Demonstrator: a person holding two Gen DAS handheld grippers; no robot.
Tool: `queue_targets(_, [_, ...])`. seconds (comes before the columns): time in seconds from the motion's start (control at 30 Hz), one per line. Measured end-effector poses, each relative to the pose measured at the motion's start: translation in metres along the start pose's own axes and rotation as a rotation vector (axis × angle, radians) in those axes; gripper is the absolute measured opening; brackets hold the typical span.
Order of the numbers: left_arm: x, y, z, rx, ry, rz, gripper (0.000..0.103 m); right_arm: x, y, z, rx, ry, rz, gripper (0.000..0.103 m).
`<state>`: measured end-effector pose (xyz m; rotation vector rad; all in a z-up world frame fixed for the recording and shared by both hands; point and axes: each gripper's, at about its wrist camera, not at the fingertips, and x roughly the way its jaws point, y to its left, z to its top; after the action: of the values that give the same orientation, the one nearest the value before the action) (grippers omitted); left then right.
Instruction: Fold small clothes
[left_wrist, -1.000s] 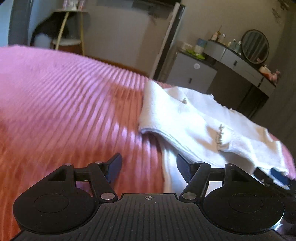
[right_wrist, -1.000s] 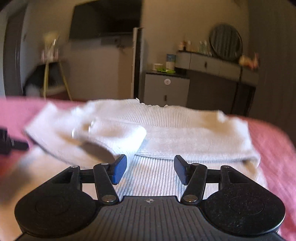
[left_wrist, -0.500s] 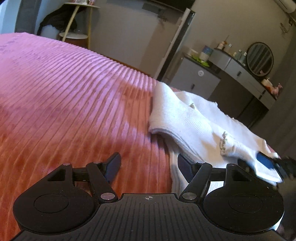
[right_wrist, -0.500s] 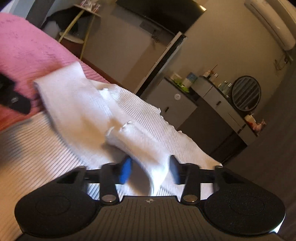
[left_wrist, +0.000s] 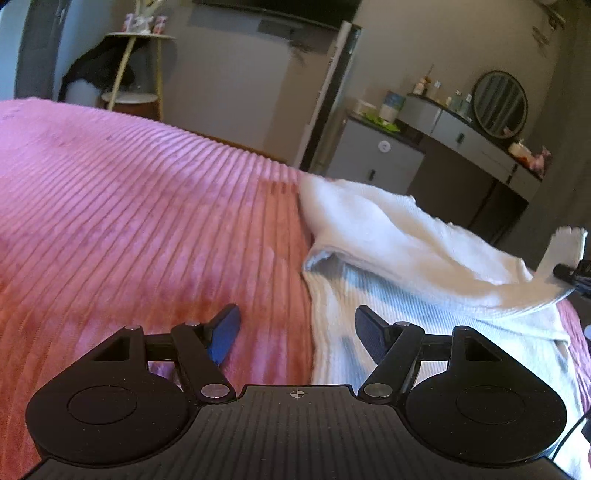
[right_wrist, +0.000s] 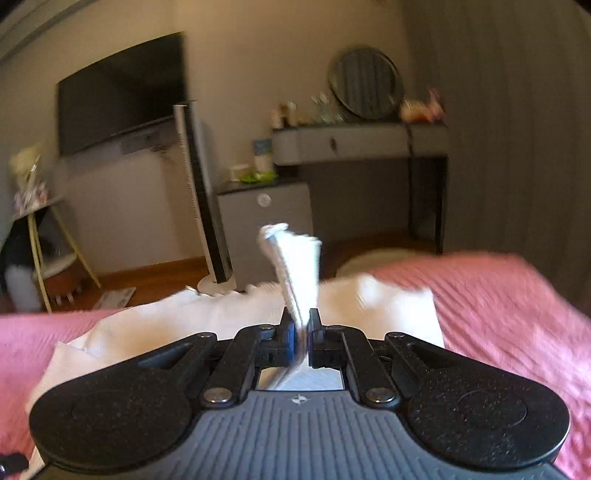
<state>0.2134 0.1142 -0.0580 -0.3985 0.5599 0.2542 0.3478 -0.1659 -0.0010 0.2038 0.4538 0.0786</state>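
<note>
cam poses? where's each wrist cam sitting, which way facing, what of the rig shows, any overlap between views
Left wrist: low over the pink bedspread, facing the room's far wall; left gripper open, white knit garment ahead-right.
Right wrist: over the garment, facing the dresser; right gripper shut on a lifted sleeve.
Shared: garment, bedspread, round mirror, and the lifted sleeve at the left view's right edge.

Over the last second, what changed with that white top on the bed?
The right gripper closed on the sleeve of the white top and lifted it off the garment, so the cuff now sticks up. The left gripper stayed open, holding nothing, its fingers low over the pink bedspread. The rest of the top lies where it was.
</note>
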Motion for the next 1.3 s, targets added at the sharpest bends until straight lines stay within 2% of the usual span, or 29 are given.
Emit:
queue_targets(0.13, [-0.001, -0.007, -0.003, 0.036, -0.008, 0.006, 0.077, 0.016, -0.028, -0.02, 0.066, 0.12, -0.026, 0.007])
queue_targets(0.33, [0.001, -0.008, -0.006, 0.063, -0.004, 0.016, 0.079, 0.012, -0.055, -0.027, 0.25, 0.142, 0.001, 0.011])
queue_targets(0.43, [0.002, -0.008, -0.007, 0.072, -0.002, 0.017, 0.081, 0.021, -0.057, -0.021, 0.29, 0.168, 0.012, 0.011])
queue_targets(0.5, [0.003, -0.008, -0.007, 0.076, -0.002, 0.02, 0.081, 0.027, -0.054, -0.016, 0.277, 0.183, 0.002, 0.007])
queue_targets(0.57, [0.003, -0.008, -0.008, 0.076, -0.002, 0.021, 0.081, 0.027, -0.049, -0.007, 0.23, 0.156, 0.003, 0.007])
queue_targets(0.7, [0.005, -0.007, -0.008, 0.077, 0.003, 0.032, 0.083, 0.014, -0.039, 0.014, 0.168, 0.024, 0.033, 0.006])
queue_targets(0.77, [0.005, -0.007, -0.008, 0.083, 0.003, 0.032, 0.084, 0.014, -0.044, 0.018, 0.181, -0.007, 0.03, 0.006])
queue_targets(0.87, [0.006, -0.008, -0.01, 0.098, 0.002, 0.035, 0.086, 0.025, -0.054, 0.007, 0.167, 0.029, -0.008, 0.007])
queue_targets(0.97, [0.007, -0.009, -0.011, 0.118, 0.002, 0.044, 0.087, 0.048, -0.064, -0.013, 0.146, 0.188, -0.084, 0.009])
queue_targets(1.03, [0.007, -0.009, -0.012, 0.128, 0.001, 0.047, 0.087, 0.038, -0.07, -0.017, 0.186, 0.163, -0.085, 0.011])
queue_targets(1.13, [0.007, -0.008, -0.013, 0.123, -0.003, 0.044, 0.088, 0.007, -0.062, -0.017, 0.218, 0.108, -0.132, 0.022])
queue_targets(1.17, [0.007, -0.008, -0.013, 0.125, -0.005, 0.046, 0.088, -0.005, -0.056, -0.019, 0.213, 0.093, -0.125, 0.026])
queue_targets(1.23, [0.006, -0.01, -0.013, 0.133, -0.005, 0.048, 0.087, -0.027, -0.044, -0.031, 0.19, 0.082, -0.073, 0.026])
queue_targets(1.3, [0.003, -0.009, -0.013, 0.132, -0.004, 0.037, 0.087, -0.038, -0.036, -0.041, 0.135, 0.109, -0.025, 0.026])
